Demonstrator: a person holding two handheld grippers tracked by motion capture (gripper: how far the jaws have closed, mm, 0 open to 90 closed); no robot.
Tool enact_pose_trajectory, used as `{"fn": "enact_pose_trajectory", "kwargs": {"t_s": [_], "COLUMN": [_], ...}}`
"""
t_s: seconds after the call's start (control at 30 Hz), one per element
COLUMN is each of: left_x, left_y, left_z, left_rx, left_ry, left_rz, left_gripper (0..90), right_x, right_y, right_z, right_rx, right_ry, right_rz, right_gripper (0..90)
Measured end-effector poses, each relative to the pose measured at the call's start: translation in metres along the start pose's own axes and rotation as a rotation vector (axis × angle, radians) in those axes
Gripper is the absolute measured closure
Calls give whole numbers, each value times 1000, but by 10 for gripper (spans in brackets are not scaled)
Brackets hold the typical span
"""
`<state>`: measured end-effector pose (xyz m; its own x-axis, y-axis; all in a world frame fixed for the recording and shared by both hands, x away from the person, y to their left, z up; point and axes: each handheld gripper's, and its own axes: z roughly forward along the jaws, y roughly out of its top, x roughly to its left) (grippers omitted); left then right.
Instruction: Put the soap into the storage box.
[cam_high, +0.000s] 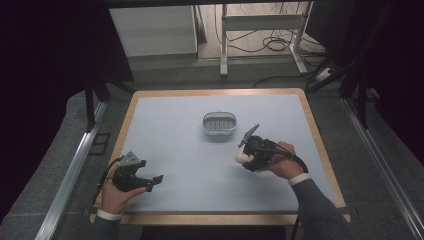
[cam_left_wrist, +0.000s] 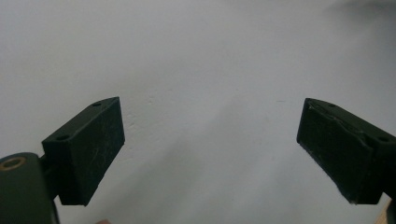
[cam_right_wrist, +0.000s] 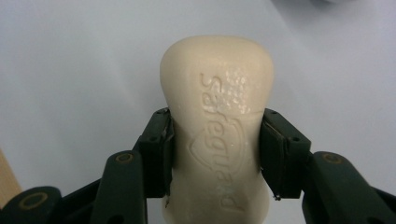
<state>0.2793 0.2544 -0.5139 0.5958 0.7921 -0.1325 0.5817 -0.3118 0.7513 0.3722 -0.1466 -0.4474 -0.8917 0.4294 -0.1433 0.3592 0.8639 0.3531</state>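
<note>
A cream bar of soap (cam_right_wrist: 217, 121) with raised lettering is clamped at its waist between the two black jaws of my right gripper (cam_right_wrist: 215, 149). In the high view the soap (cam_high: 241, 156) sticks out to the left of the right gripper (cam_high: 248, 156), just above the mat at centre right. A grey oval soap dish (cam_high: 219, 124) with a slotted floor sits empty behind it, near the mat's middle. My left gripper (cam_high: 156, 180) rests at the front left, open, its pads (cam_left_wrist: 91, 149) wide apart over bare mat.
The pale blue mat (cam_high: 175, 150) covers a table with a wooden rim (cam_high: 220, 219). Beyond the far edge stand a white cabinet (cam_high: 152, 30), a metal frame (cam_high: 260, 22) and loose cables (cam_high: 275, 45) on the floor.
</note>
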Motion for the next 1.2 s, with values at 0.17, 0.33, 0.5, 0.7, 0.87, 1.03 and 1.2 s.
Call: {"fn": "enact_pose_trajectory", "kwargs": {"t_s": [0.17,0.33,0.5,0.7,0.87,1.03,1.2], "left_x": [0,0,0,-1,-1,-1,-1], "left_y": [0,0,0,0,0,0,0], "left_z": [-1,0,1,2,2,2,2], "left_rx": [-1,1,6,6,8,8,9], "left_ry": [1,0,2,2,2,2,4], "left_rz": [-5,1,4,4,4,4,5], "left_gripper": [81,81,81,81,81,81,81], "right_x": [-4,-11,-19,-23,-24,-28,-32], "right_y": [6,10,13,19,22,24,25], "right_z": [-1,-3,-5,-9,-12,-13,-14], "right_rx": [-7,-15,-27,-47,-50,-46,-49], "right_ry": [-21,-25,-29,-36,-38,-50,-52], "right_rz": [-2,8,20,21,17,28,28], "right_gripper": [498,498,498,498,498,498,498]}}
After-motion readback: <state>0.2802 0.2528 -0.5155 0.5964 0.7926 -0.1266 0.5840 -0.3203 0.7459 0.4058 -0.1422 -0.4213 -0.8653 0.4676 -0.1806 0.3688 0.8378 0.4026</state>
